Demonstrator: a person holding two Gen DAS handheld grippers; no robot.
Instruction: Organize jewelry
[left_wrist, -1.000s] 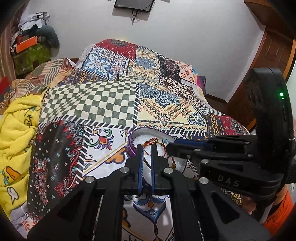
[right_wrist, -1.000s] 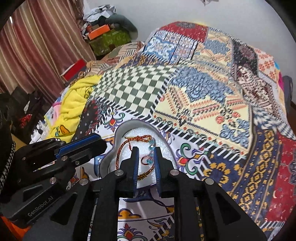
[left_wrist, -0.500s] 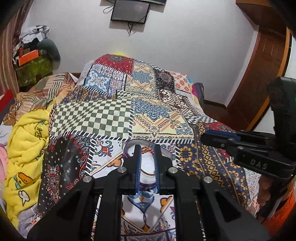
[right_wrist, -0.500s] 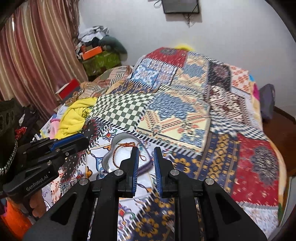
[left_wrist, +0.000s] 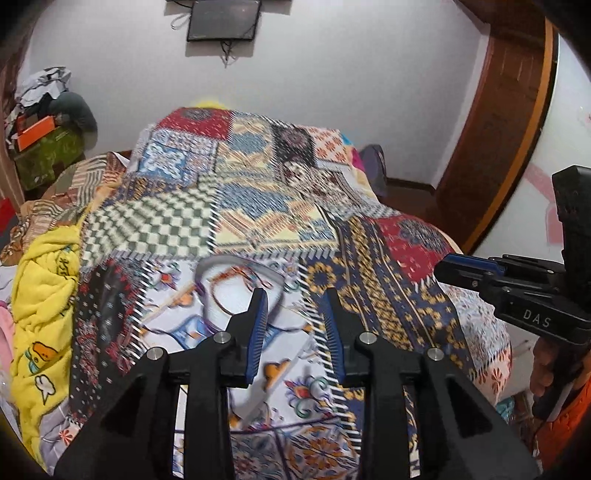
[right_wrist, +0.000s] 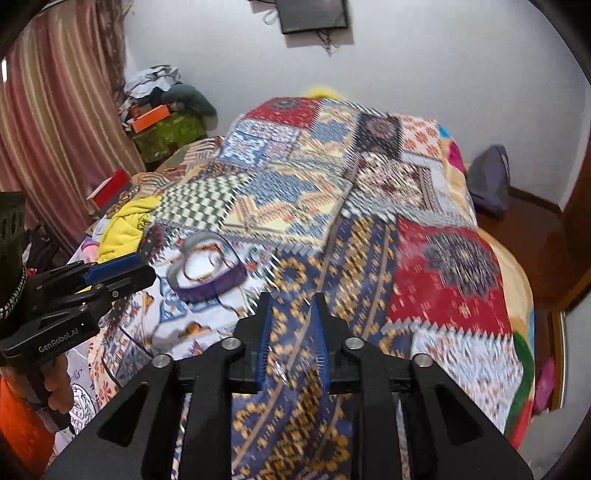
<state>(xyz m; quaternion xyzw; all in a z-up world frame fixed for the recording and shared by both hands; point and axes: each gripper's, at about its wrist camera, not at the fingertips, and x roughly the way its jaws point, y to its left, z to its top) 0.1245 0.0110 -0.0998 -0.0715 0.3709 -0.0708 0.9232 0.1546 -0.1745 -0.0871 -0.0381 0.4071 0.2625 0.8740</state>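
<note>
Left wrist view: spread left tongs (left_wrist: 295, 317) above quilt (left_wrist: 258, 206), jewelry box (left_wrist: 236, 291) beside.

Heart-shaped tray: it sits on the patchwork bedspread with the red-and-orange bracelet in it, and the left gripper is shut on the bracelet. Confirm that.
Not quite. The left gripper is open and grips nothing; its fingers stand apart above the patchwork bedspread. The left wrist view shows it. The heart-shaped tray does sit on the bedspread, with the red-and-orange bracelet in it.
</note>
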